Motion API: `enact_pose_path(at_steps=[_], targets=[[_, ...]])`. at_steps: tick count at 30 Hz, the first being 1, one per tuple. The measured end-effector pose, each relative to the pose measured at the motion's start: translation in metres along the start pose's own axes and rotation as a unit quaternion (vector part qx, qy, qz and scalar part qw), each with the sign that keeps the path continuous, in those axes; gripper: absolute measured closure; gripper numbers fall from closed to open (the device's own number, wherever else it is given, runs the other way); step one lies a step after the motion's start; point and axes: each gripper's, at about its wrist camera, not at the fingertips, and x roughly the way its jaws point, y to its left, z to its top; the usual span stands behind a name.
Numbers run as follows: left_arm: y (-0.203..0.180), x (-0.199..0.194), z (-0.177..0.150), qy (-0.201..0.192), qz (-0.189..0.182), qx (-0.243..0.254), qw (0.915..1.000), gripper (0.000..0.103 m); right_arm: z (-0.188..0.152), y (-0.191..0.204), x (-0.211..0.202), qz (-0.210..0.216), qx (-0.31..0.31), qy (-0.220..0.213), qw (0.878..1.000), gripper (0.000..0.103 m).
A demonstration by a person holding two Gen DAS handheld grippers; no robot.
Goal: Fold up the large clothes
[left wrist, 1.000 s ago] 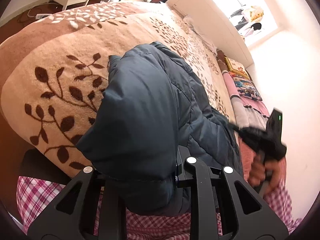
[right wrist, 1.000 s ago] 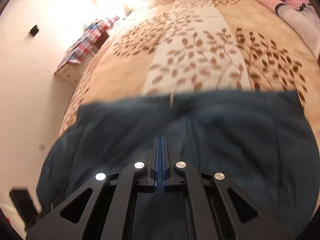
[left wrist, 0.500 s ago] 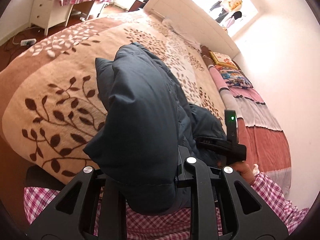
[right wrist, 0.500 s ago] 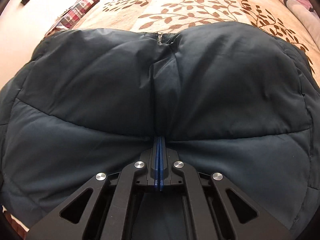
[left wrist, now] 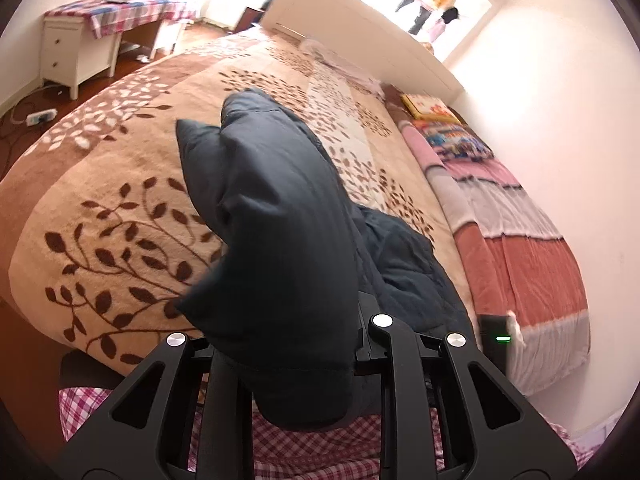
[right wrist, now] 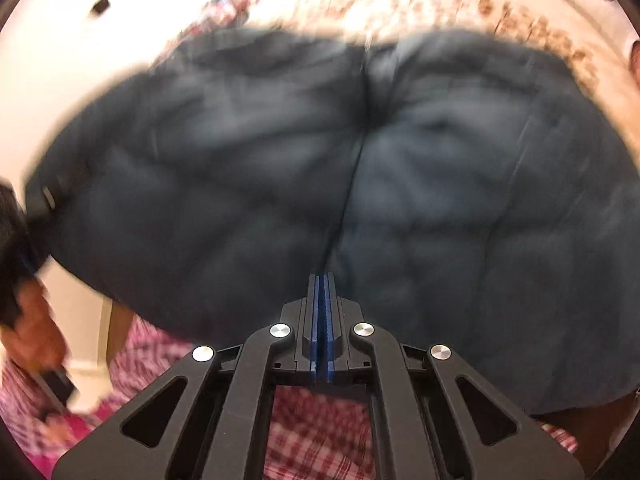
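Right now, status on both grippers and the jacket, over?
Left gripper clamped on a raised fold of the dark padded jacket. Right gripper fingers starting to part, nothing visible between them, jacket just ahead. Nothing in the way on the blanket.

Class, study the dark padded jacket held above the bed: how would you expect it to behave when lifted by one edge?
The jacket is probably floppy: it droops from the left gripper. It looks puffy and quilted, so it is likely light for its bulk. Its smooth shell may slip.
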Motion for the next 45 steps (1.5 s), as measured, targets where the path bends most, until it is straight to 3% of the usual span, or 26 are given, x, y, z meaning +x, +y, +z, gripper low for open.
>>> enact_pose_path(at_steps=[6, 11, 13, 15, 17, 20, 22, 23, 27, 31, 33, 37, 40, 45], targets=[[-0.053, 0.002, -0.008, 0.004, 0.000, 0.082, 0.9967, 0.083, 0.007, -0.014, 0.037, 0.006, 0.014, 0.010, 1.000, 0.102], [-0.096, -0.004, -0.005, -0.007, -0.009, 0.141, 0.9899, 0.083, 0.006, -0.023, 0.018, 0.025, 0.026, 0.000, 0.999, 0.102], [-0.111, -0.004, -0.004, -0.006, -0.015, 0.158, 0.9874, 0.083, 0.001, -0.029, -0.014, 0.045, 0.026, -0.035, 0.998, 0.101], [-0.127, -0.001, -0.004, -0.002, -0.020, 0.176, 0.9841, 0.083, -0.009, -0.045, -0.061, 0.043, 0.031, -0.097, 0.994, 0.101], [-0.142, 0.003, -0.006, 0.001, -0.028, 0.191, 0.9812, 0.083, -0.021, -0.078, -0.103, 0.026, 0.067, -0.155, 0.985, 0.101], [-0.165, 0.010, -0.011, 0.007, -0.035, 0.214, 0.9761, 0.083, -0.041, -0.146, -0.133, 0.002, 0.157, -0.196, 0.968, 0.099], [-0.181, 0.016, -0.016, 0.014, -0.041, 0.236, 0.9708, 0.083, -0.049, -0.180, -0.130, -0.012, 0.208, -0.195, 0.958, 0.097], [-0.192, 0.021, -0.019, 0.019, -0.045, 0.248, 0.9676, 0.083, -0.051, -0.199, -0.119, 0.005, 0.229, -0.181, 0.956, 0.097], [-0.226, 0.041, -0.032, 0.048, -0.060, 0.285, 0.9555, 0.083, -0.049, -0.208, -0.068, 0.058, 0.260, -0.141, 0.954, 0.097], [-0.254, 0.071, -0.051, 0.084, -0.073, 0.318, 0.9416, 0.083, -0.038, -0.201, -0.058, 0.079, 0.258, -0.146, 0.952, 0.098], [-0.268, 0.089, -0.067, 0.104, -0.080, 0.343, 0.9302, 0.082, -0.037, -0.201, -0.057, 0.085, 0.248, -0.142, 0.954, 0.098], [-0.290, 0.125, -0.099, 0.152, -0.096, 0.373, 0.9100, 0.079, -0.037, -0.204, -0.051, 0.110, 0.259, -0.145, 0.949, 0.098], [-0.294, 0.148, -0.118, 0.180, -0.100, 0.377, 0.9030, 0.079, -0.044, -0.213, -0.049, 0.125, 0.266, -0.149, 0.944, 0.098], [-0.286, 0.169, -0.136, 0.203, -0.104, 0.369, 0.9009, 0.077, -0.060, -0.236, -0.050, 0.153, 0.291, -0.150, 0.932, 0.101]])
